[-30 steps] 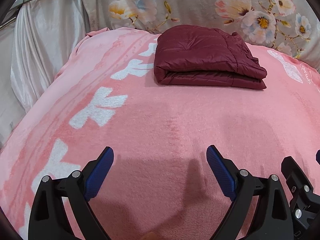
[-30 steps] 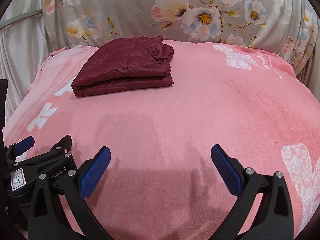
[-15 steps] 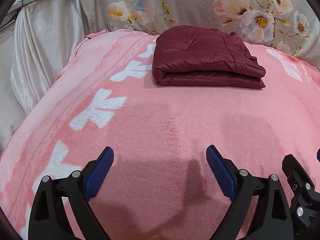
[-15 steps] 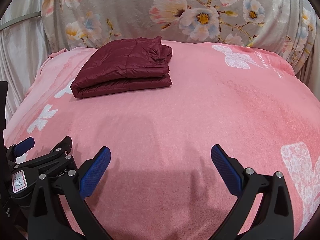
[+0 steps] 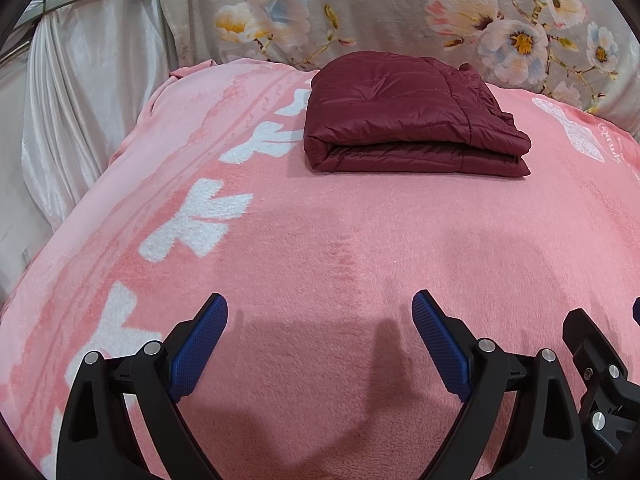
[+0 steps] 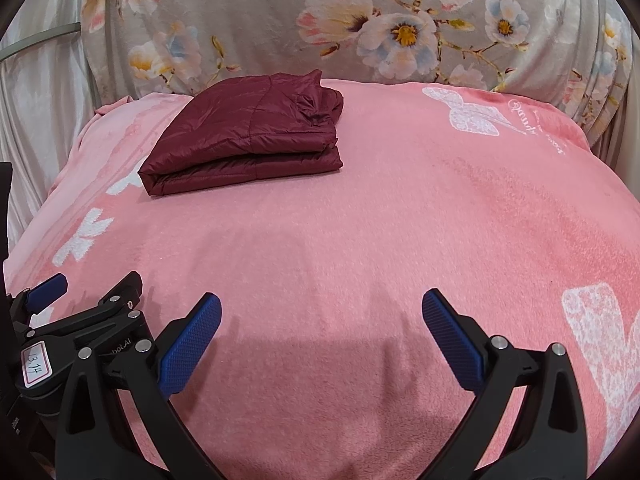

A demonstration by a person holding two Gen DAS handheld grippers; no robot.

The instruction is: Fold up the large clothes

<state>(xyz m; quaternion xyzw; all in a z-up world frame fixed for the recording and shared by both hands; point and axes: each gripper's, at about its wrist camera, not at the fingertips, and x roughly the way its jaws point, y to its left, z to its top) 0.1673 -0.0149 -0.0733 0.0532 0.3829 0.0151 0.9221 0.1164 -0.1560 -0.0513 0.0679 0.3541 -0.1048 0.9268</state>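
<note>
Maroon puffer jacket (image 5: 412, 116), folded into a compact stack, lies upper centre of frame in left wrist view, upper left in right wrist view (image 6: 248, 132), on pink blanket (image 5: 320, 248) near floral fabric (image 5: 400, 12). Left gripper (image 5: 320, 316) and right gripper (image 6: 322, 314) low in frame, fingers spread wide, holding nothing, well apart from jacket.

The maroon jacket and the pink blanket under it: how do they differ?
The maroon puffer jacket is folded into a compact, layered bundle; the pink blanket is spread out flat. The jacket is plain, dark and shiny with stitched quilting; the blanket is pale, fuzzy and carries white patterns. The jacket covers only a small patch near the floral cloth; the blanket fills most of both views. Both are soft fabric, and no fingers touch either.
</note>
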